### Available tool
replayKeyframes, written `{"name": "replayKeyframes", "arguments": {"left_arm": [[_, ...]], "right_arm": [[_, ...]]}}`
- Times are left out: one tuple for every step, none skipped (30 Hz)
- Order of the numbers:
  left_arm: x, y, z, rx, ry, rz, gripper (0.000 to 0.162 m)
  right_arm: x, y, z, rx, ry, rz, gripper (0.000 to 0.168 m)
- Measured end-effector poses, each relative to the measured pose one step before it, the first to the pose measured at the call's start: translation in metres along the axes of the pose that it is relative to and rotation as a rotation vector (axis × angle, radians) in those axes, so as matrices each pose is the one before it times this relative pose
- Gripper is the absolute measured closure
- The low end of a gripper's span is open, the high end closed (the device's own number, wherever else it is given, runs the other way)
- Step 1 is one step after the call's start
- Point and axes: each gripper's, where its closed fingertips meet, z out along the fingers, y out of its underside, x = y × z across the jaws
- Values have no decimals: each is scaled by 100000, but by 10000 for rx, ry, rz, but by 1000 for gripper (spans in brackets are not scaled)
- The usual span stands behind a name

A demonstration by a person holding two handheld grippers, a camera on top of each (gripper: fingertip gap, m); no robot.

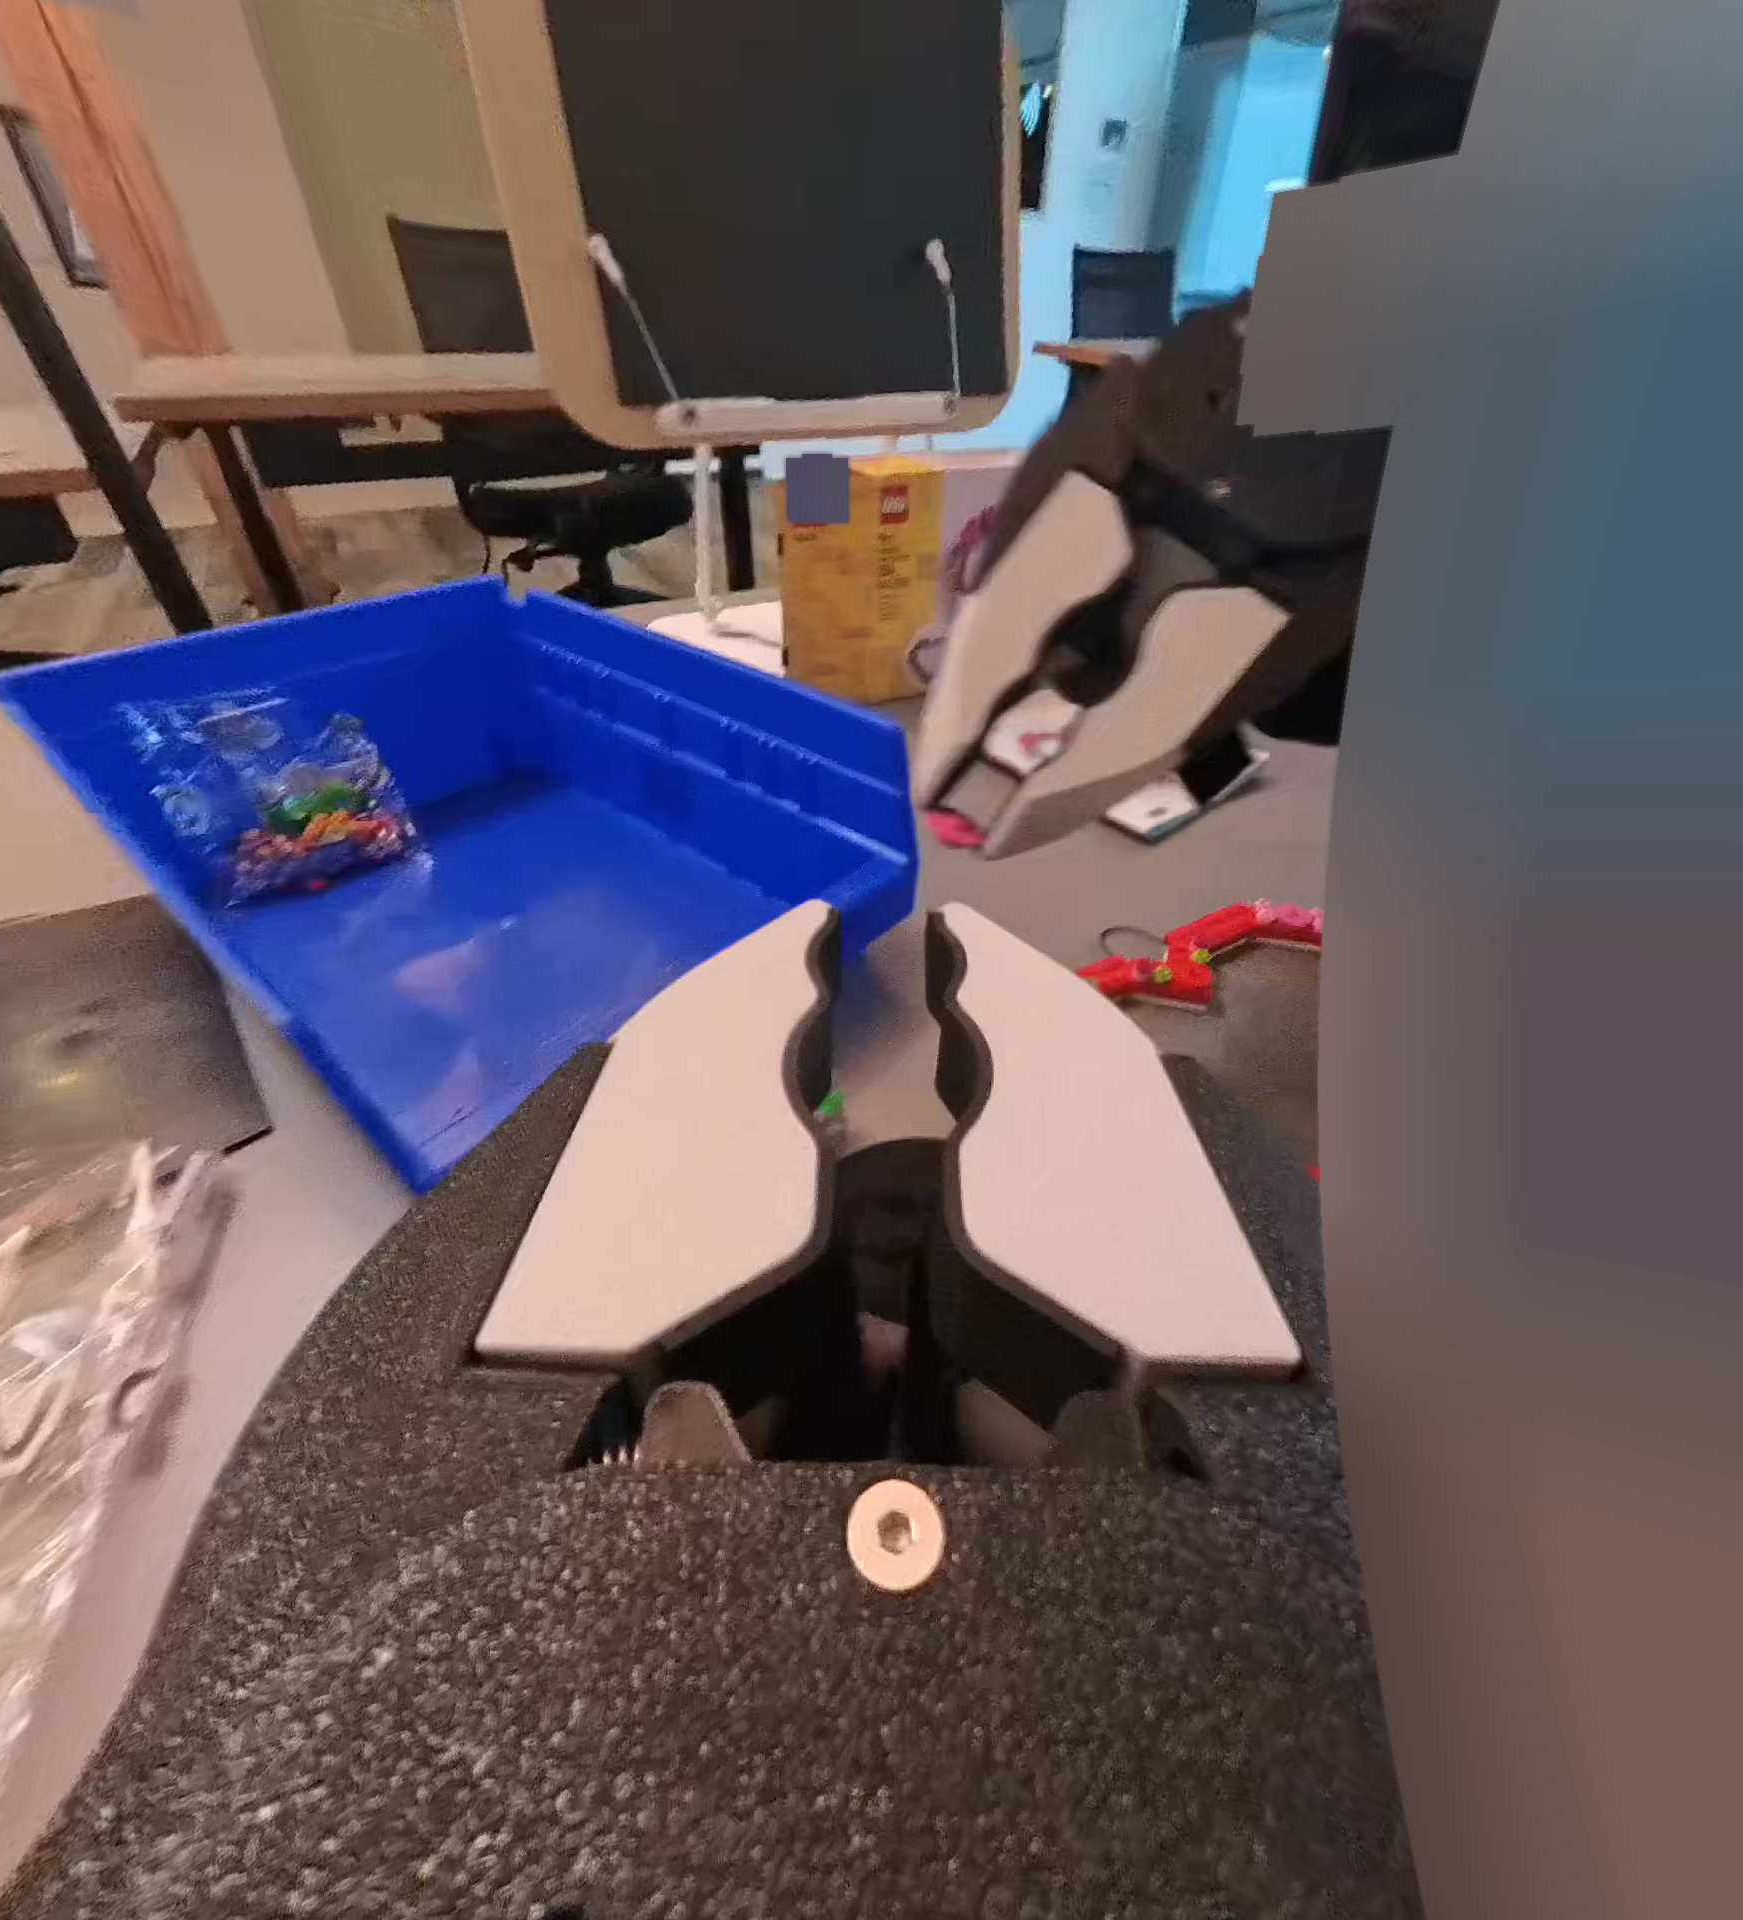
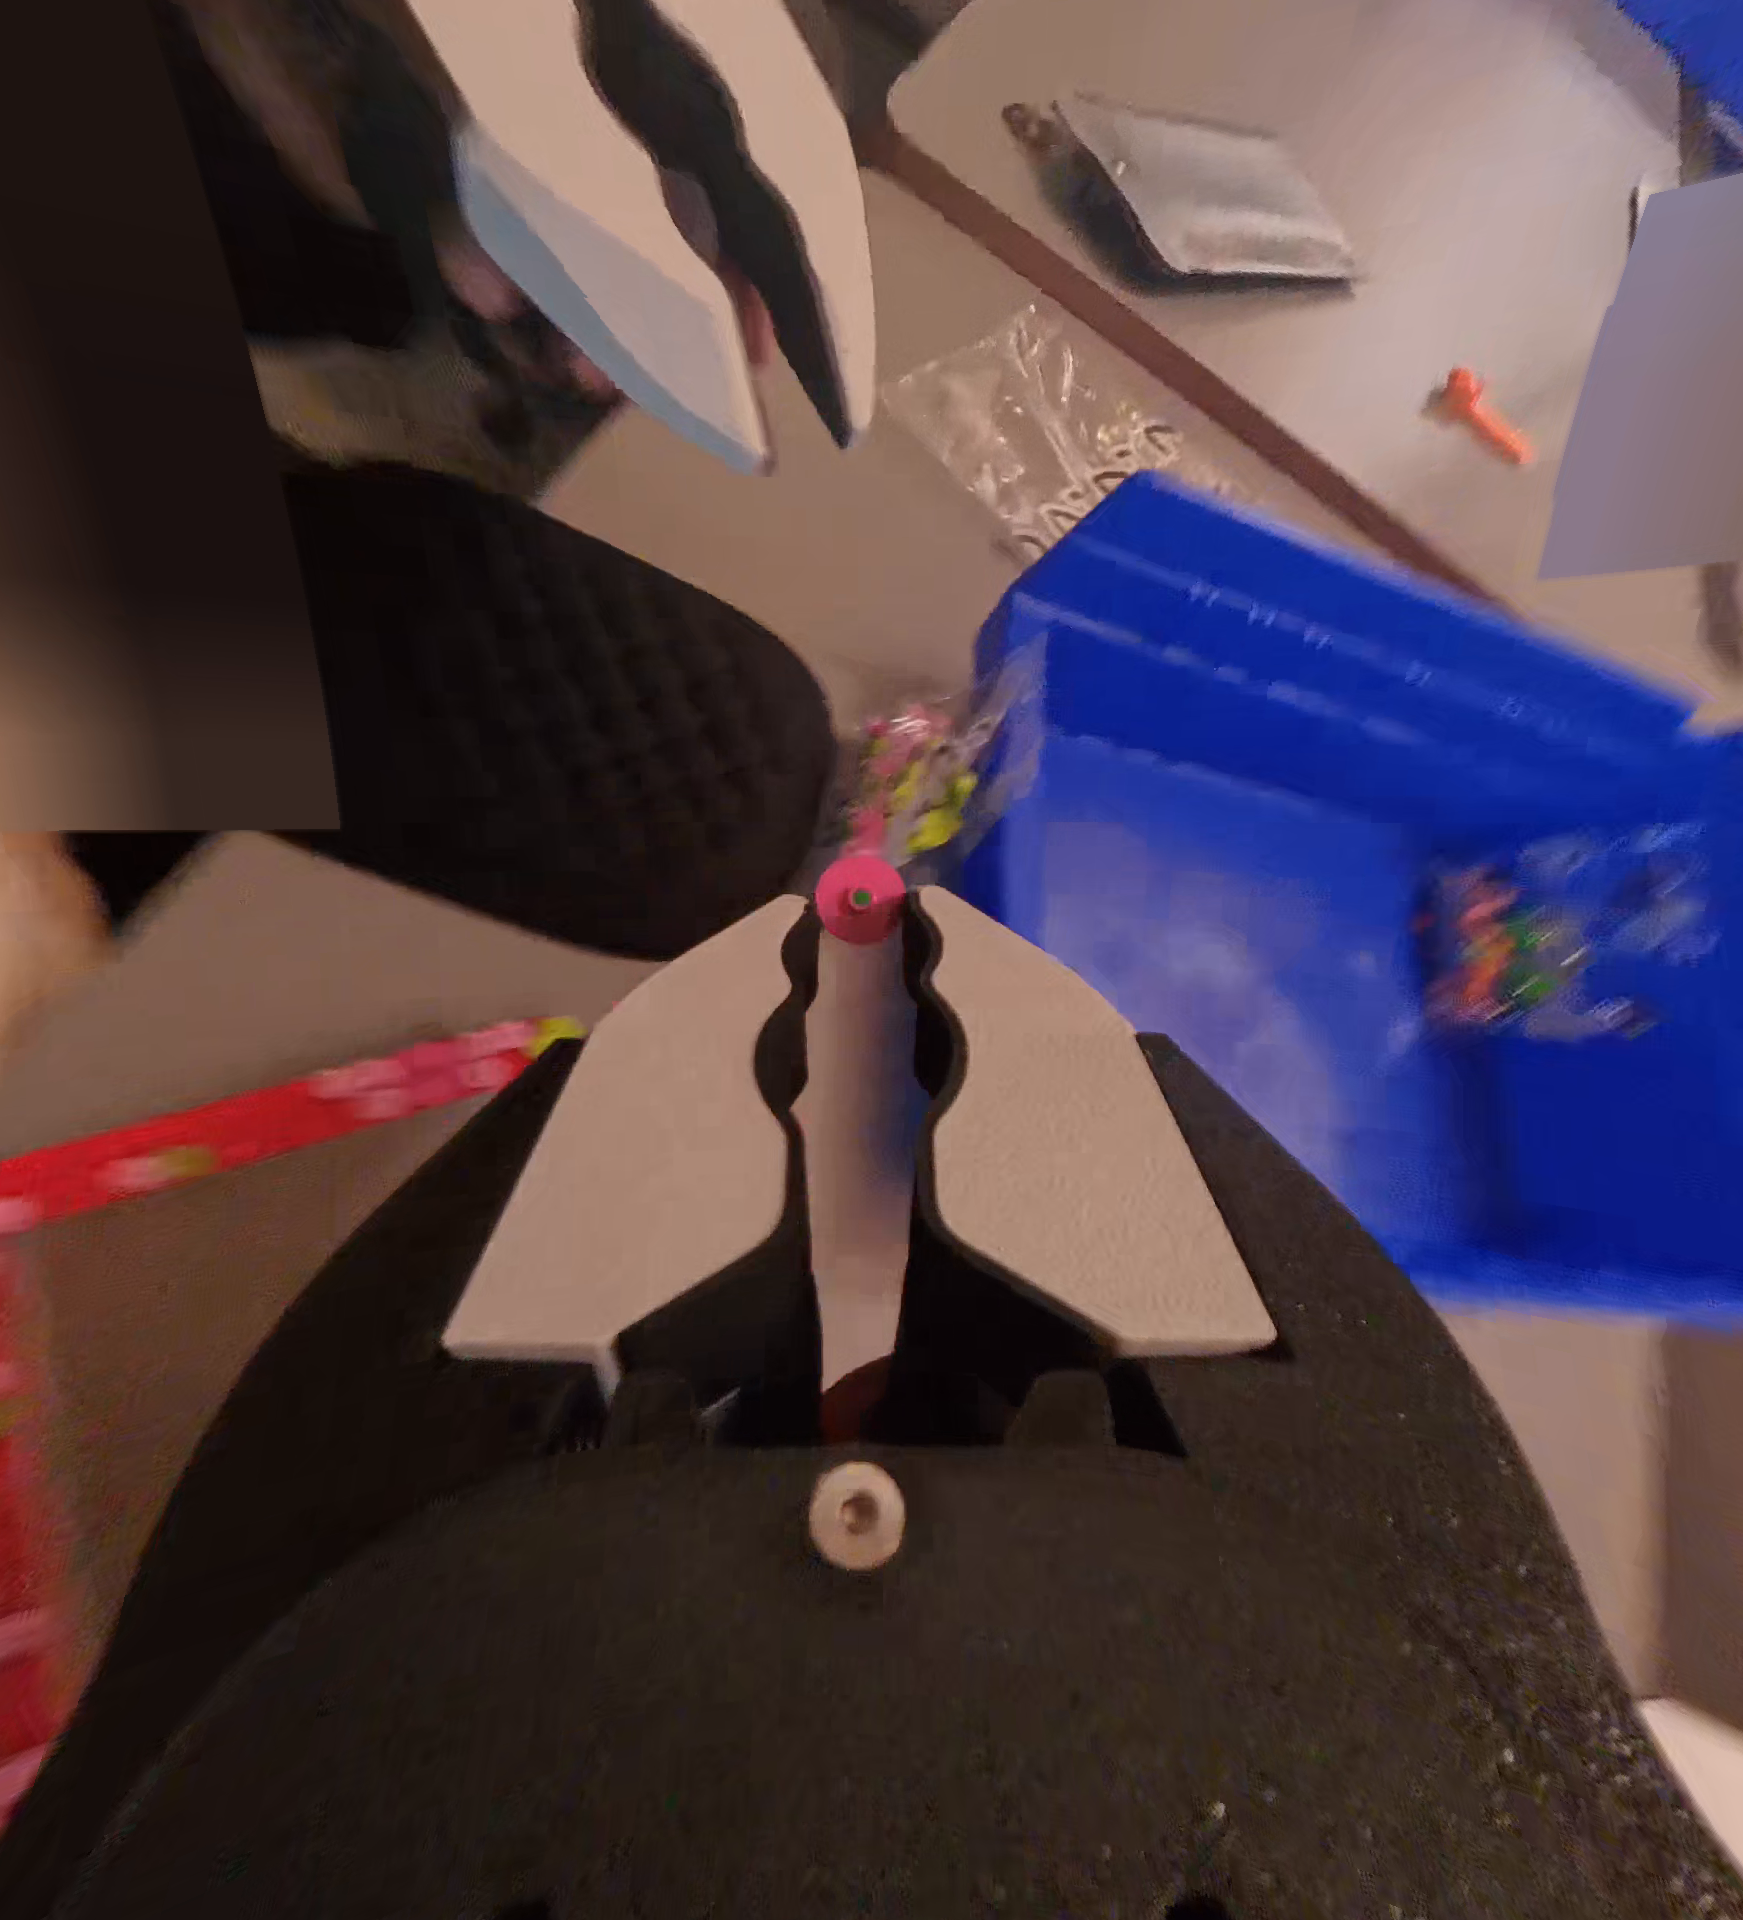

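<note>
My right gripper (image 2: 856,914) is shut on a small round pink piece (image 2: 856,902) with a green centre, held at its tips above the table. Just beyond it lies a clear bag of pink and yellow pieces (image 2: 914,779), against the wall of a blue bin (image 2: 1262,727). My left gripper (image 1: 882,925) hovers by the bin's near corner (image 1: 877,873), its fingers a narrow gap apart with nothing seen between them. The bin holds a clear bag of colourful small pieces (image 1: 295,821). The right gripper (image 1: 960,831) also shows farther off in the left wrist view, and the left gripper (image 2: 810,447) in the right wrist view.
A red and pink brick build (image 1: 1199,951) lies on the table right of the left gripper. A yellow box (image 1: 862,582) stands behind the bin. Clear bags (image 1: 15,1403) and a silver pouch (image 1: 67,1039) lie at the left. An orange piece (image 2: 1480,410) lies beyond the bin. The grippers' ends are close to 8 centimetres from one another.
</note>
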Motion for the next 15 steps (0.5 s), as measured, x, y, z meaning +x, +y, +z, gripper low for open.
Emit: {"name": "replayKeyframes", "arguments": {"left_arm": [[-345,171,-394,-120,-160,153,146],[-309,107,-328,-32,-210,260,145],[-164,153,-295,-53,-114,318,145],[-35,217,-285,-84,-17,284,144],[-39,190,-286,-63,-9,170,144],[-59,90,-310,1,-4,70,143],[-69,-35,-323,81,12,3,143],[-135,-154,-358,150,1,-64,143],[-206,-240,-371,188,-26,-117,143],[-242,-272,-367,197,-34,-126,143],[-250,-238,-333,180,-46,-110,143],[-259,-184,-281,147,-62,-90,143],[-243,-96,-210,98,-58,-69,143],[-160,15,-134,41,-31,-41,143],[-122,70,-65,8,-21,-24,143]], "right_arm": [[997,-236,1595,-461,16,-1150,153],[791,-82,1421,-427,-96,-1055,153],[652,134,1213,-487,-163,-886,153],[452,233,991,-487,-263,-760,153],[375,211,780,-406,-221,-674,153],[256,-27,579,-190,-225,-547,153],[136,-71,426,-121,-251,-405,152],[4,-12,343,-135,-295,-298,152],[-12,75,307,-162,-259,-246,152],[11,183,269,-221,-195,-235,152],[48,227,228,-226,-140,-201,150],[85,206,213,-203,-94,-141,144],[23,25,155,-85,-108,-93,142],[-23,-232,86,96,-95,-46,142],[-33,-266,76,148,-80,-21,142]]}}
